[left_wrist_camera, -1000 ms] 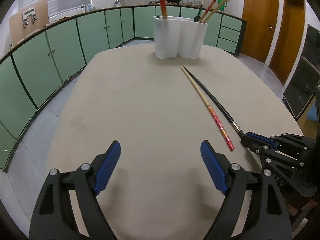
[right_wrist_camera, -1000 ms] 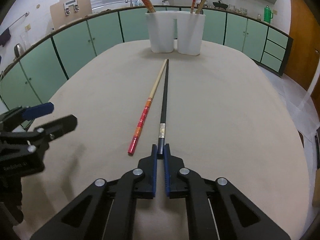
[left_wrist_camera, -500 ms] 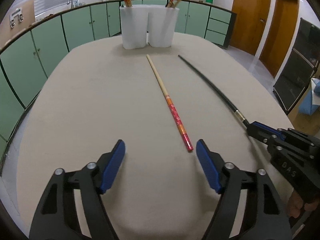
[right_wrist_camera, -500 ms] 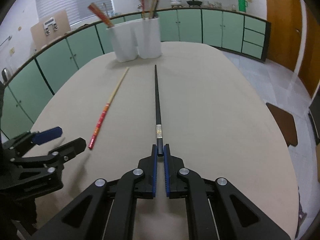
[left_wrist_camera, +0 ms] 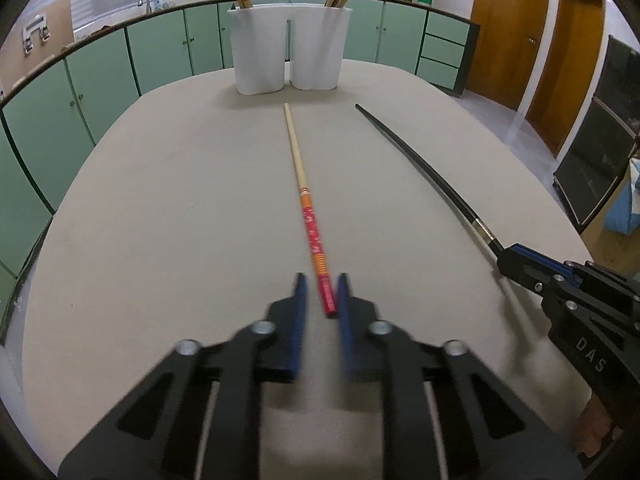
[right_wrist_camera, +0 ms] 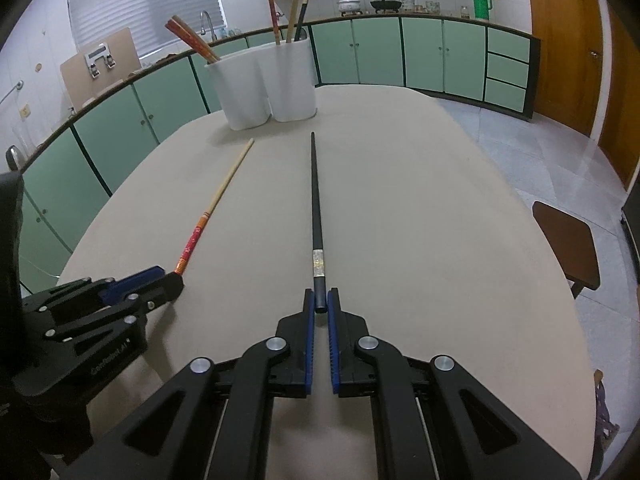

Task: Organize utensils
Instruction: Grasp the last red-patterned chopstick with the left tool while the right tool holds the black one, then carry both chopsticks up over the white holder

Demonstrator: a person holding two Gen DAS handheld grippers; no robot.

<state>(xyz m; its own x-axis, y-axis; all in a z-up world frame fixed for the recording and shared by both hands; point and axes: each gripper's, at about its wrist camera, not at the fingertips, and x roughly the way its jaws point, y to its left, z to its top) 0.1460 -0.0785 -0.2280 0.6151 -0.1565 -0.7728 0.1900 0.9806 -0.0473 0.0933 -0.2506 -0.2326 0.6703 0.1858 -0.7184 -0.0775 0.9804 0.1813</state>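
A red-and-wood chopstick [left_wrist_camera: 306, 196] lies on the beige table [left_wrist_camera: 160, 220], pointing at a white two-part holder [left_wrist_camera: 288, 56] at the far end. My left gripper [left_wrist_camera: 322, 294] has its blurred blue fingers closed to a narrow gap around the chopstick's red end; contact is unclear. My right gripper [right_wrist_camera: 320, 304] is shut on the end of a black chopstick [right_wrist_camera: 316, 204], which points at the holder [right_wrist_camera: 264, 80]. The red chopstick [right_wrist_camera: 212, 208] lies to its left, with the left gripper [right_wrist_camera: 168, 280] at its red end.
The holder's two compartments hold several chopsticks. Green cabinets ring the room. Wooden doors [left_wrist_camera: 508, 32] stand at the right. A brown stool [right_wrist_camera: 568, 244] stands beside the table's right edge.
My left gripper moved onto the red chopstick's end and its fingers closed from wide open to a narrow gap. The right gripper swung the black chopstick away from the red one.
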